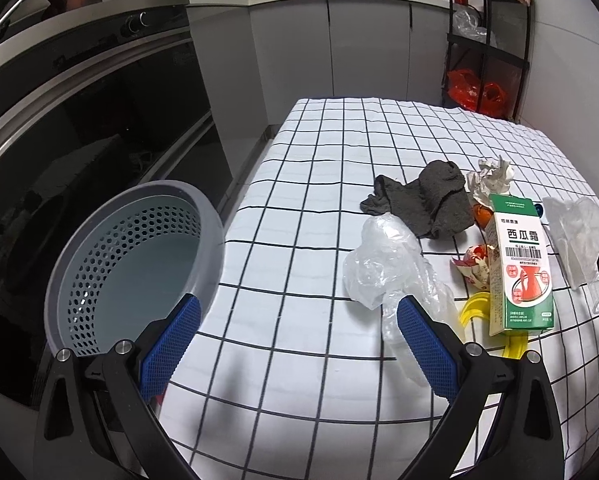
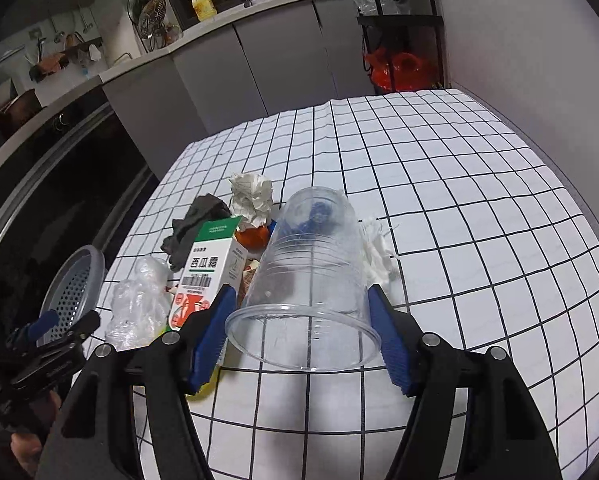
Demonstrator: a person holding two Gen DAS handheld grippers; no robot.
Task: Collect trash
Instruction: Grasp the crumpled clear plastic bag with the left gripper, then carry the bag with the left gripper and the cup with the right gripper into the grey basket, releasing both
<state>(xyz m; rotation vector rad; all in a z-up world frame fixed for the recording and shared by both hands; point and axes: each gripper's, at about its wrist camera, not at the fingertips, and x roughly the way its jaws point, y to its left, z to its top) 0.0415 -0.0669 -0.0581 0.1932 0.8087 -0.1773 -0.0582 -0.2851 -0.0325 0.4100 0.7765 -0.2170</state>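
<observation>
**Clear cup gripped above checked table**

Right gripper [image 2: 299, 312] clamped on clear plastic cup [image 2: 311, 264], lying sideways just beside green-and-white carton [image 2: 211, 272]. Left gripper [image 1: 299, 320] spread, empty. Left of carton: crumpled plastic bag [image 1: 383, 268], perforated grey bin [image 1: 139, 264].

You can read three large characters, 西瓜霜, on the white front of the green-topped carton [image 1: 521, 268], just right of the grey cloth [image 1: 421, 202]; a barcode sits beneath, its digits too small to read.
</observation>
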